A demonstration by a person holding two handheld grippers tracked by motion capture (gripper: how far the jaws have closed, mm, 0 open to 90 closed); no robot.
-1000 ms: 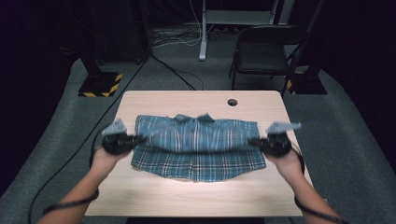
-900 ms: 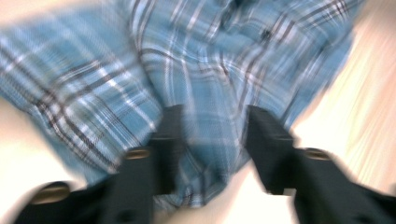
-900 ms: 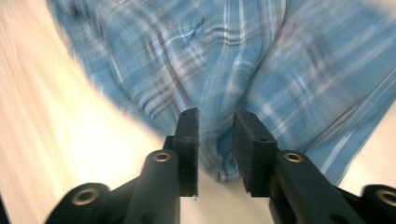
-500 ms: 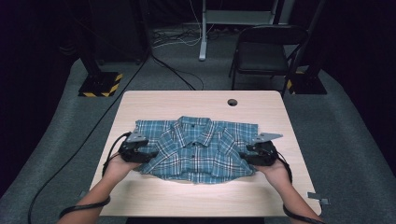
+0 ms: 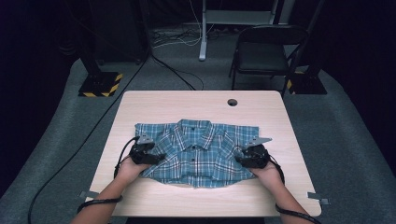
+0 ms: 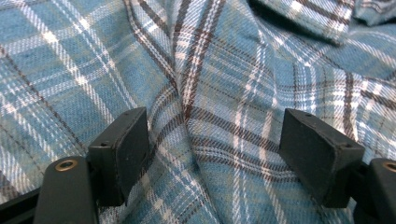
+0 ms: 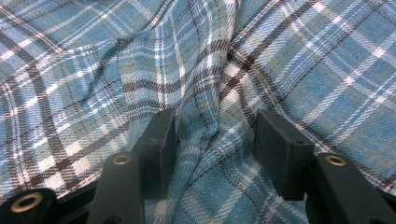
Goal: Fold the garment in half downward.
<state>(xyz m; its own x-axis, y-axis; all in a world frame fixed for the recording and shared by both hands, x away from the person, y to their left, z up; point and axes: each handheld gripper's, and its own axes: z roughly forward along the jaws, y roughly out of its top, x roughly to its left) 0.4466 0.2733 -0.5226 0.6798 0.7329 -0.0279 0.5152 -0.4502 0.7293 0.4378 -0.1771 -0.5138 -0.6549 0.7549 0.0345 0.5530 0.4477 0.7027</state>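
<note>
Shirt (image 5: 198,151), soft blue plaid, lies folded along the desk (image 5: 149,100), collar toward the far edge; left gripper (image 5: 148,156) and right gripper (image 5: 246,157) spread over wrinkled cloth.

shirt (image 5: 198,151): soft woven plaid cloth, matt, rumpled. table (image 5: 196,102): pale wood-grain top, smooth, low sheen. left gripper (image 6: 215,154) jaws: matt black plastic, brass-look inserts. chair (image 5: 261,51) at 1 o'clock: dark metal frame.

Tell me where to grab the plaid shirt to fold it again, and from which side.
Grip the plaid shirt at its two side edges, each claw coming in from its own side, low and level with the table. The shirt lies flat, collar away from the person, so only its edges offer a fold of cloth to pinch.
</note>
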